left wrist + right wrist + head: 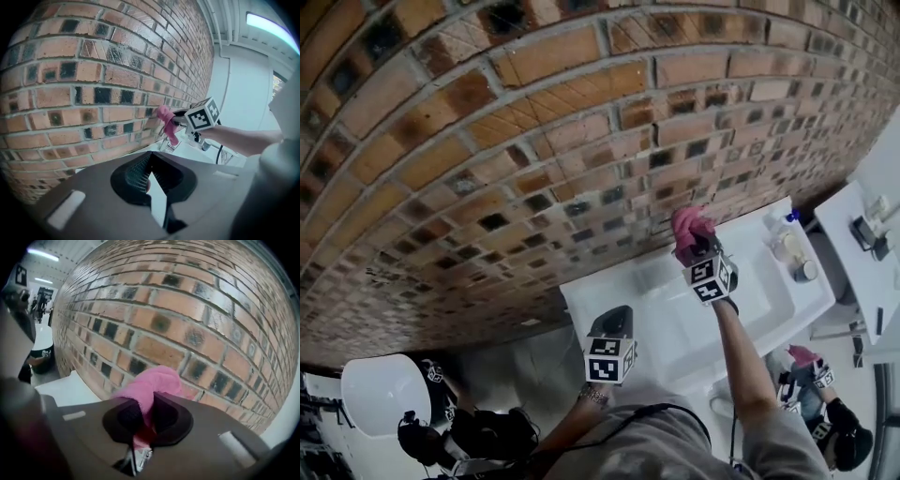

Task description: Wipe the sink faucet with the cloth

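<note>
Centre-right of the head view, my right tool [696,246] clamps the pink cloth [688,228] at the faucet [165,142] by the brick wall [487,141]; left tool [617,317] closed, empty. I'd press firmly, wrapping cloth round it.

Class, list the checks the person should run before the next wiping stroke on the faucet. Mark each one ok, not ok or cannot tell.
1. Cloth gripped by the right hand-held gripper: ok, the jaws are shut on it.
2. Cloth at the faucet: ok, it hangs right over it in the left gripper view.
3. Cloth touching the faucet: cannot tell.
4. Left hand-held gripper out of the way: ok, it is shut and empty, held back at the front of the sink.
5. Containers apart from the cloth: ok, they stand at the sink's right end.
</note>
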Motion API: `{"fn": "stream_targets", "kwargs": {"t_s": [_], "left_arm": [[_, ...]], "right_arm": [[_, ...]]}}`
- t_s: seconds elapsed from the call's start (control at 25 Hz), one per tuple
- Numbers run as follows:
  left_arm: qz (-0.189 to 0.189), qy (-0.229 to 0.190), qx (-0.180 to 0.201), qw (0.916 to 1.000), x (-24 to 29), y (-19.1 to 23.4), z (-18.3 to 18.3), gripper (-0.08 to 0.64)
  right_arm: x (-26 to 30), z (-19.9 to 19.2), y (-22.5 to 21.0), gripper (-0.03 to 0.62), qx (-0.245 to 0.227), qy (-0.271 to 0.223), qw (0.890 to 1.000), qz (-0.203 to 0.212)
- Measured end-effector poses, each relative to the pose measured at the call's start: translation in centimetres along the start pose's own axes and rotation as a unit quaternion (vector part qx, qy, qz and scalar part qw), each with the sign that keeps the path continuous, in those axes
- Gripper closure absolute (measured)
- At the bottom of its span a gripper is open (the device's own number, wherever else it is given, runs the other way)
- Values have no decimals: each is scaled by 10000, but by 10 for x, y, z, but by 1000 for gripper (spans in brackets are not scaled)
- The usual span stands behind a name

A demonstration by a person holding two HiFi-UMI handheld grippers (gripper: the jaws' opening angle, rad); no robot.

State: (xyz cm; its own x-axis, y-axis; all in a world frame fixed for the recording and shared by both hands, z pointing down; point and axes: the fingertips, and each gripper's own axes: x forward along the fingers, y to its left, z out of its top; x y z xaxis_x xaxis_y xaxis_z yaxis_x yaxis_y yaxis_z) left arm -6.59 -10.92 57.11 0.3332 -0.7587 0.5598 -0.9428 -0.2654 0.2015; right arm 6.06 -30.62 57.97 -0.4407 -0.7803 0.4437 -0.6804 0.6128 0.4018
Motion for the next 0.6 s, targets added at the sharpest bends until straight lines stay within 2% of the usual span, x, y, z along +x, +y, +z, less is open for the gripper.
{"fn": "stream_targets", "kwargs": {"t_s": [0.08,0.2,0.28,0.32,0.36,0.44,0.48,0.52,0.6], "left_arm": [[22,-74,28,10000,-9,1,2,546],[94,-168,4,9998,-25,7,2,546],[107,-219,-23,9997,-36,9,0,546],[100,-247,-32,9996,-42,9,-1,546],[84,-276,-36,9996,-48,9,-2,546],[37,-302,-30,9995,-61,8,-7,546],[8,-288,-28,9996,-66,7,-12,546],[-27,-260,-36,9997,-68,6,-17,546],[-132,-165,-109,9997,-66,1,-29,546]], "right_arm": [[2,-1,22,566,-379,139,9992,-19],[11,-14,66,566,-769,484,9955,285],[17,-39,91,566,-671,889,9922,560],[18,-61,97,566,-336,1232,9898,632],[15,-89,94,566,213,1653,9844,562],[-10,-140,73,565,1621,2300,9595,116],[-29,-146,67,565,2281,2268,9469,-10],[-50,-133,64,565,2781,1950,9405,-13],[-85,-92,67,565,3227,1120,9398,119]]}}
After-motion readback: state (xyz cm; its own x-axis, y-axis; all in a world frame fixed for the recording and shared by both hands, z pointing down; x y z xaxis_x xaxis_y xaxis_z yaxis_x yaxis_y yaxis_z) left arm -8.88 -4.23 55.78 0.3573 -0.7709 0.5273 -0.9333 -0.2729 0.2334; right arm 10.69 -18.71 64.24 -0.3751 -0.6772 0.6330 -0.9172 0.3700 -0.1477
